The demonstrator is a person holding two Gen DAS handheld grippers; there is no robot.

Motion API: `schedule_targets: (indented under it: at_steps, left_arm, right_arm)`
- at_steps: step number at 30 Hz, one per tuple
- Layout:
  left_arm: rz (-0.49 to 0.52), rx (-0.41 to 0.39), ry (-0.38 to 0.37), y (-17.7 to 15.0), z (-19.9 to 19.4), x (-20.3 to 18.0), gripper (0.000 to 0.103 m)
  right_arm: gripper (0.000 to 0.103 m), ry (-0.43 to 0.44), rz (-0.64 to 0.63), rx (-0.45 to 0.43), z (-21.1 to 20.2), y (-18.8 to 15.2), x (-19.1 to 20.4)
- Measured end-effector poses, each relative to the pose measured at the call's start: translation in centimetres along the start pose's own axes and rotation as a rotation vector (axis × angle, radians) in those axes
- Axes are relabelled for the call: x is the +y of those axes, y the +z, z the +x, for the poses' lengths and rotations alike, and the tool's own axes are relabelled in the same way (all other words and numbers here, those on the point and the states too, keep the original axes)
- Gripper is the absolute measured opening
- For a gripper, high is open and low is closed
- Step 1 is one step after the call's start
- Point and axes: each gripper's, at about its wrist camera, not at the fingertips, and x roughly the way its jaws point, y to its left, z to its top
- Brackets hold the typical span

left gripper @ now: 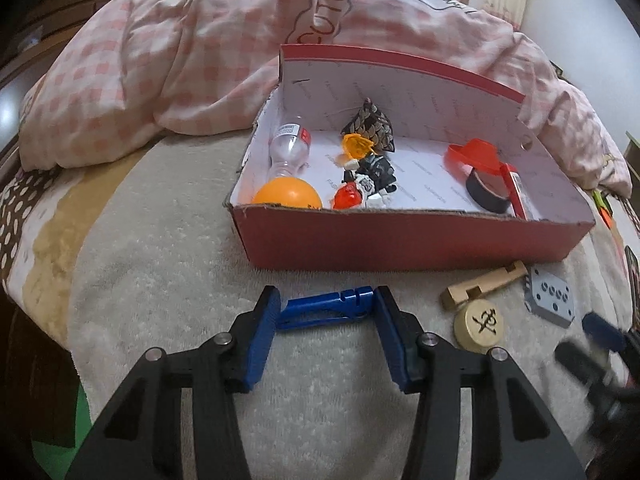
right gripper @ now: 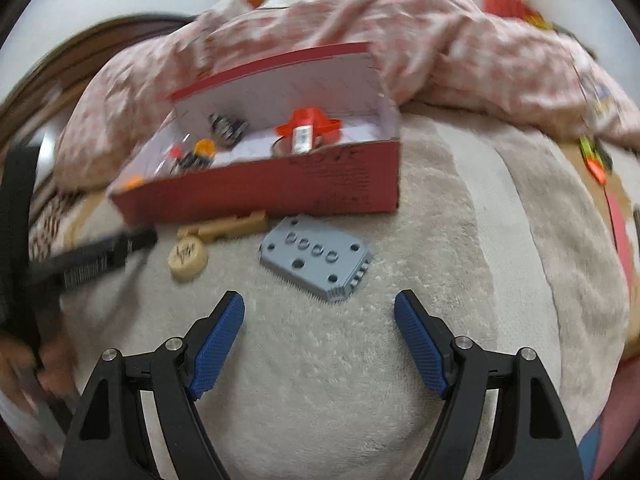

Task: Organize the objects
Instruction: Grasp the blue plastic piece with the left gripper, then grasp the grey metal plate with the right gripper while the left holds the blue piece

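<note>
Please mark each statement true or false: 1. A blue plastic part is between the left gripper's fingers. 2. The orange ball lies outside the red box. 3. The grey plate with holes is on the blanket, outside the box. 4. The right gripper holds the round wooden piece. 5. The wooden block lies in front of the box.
1. True: the blue plastic part spans the gap of the left gripper.
2. False: the orange ball is inside the red box.
3. True: the grey plate lies on the blanket.
4. False: the right gripper is open and empty; the round wooden piece lies on the blanket.
5. True: the wooden block is there.
</note>
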Motion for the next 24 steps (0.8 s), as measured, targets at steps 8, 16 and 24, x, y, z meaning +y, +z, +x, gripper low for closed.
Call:
schedule_targets:
  at_steps: [8, 16, 24]
  left_arm:
    - [-0.02, -0.013, -0.033, 0.4, -0.5, 0.6, 0.048]
    - [-0.016, -0.018, -0.031, 0.1, -0.2, 0.5, 0.048]
    - [-0.012, -0.016, -0.026, 0.1, -0.1, 0.4, 0.048]
  right_arm:
    - [0.085, -0.131, 0.06, 0.06, 2.1, 2.9, 1.6]
    - [0.087, -0.23, 0.029, 0.086, 3.9, 3.1, 2.8]
    - [0.075, -0.203, 0.001, 0.056, 3.1, 2.3, 2.1]
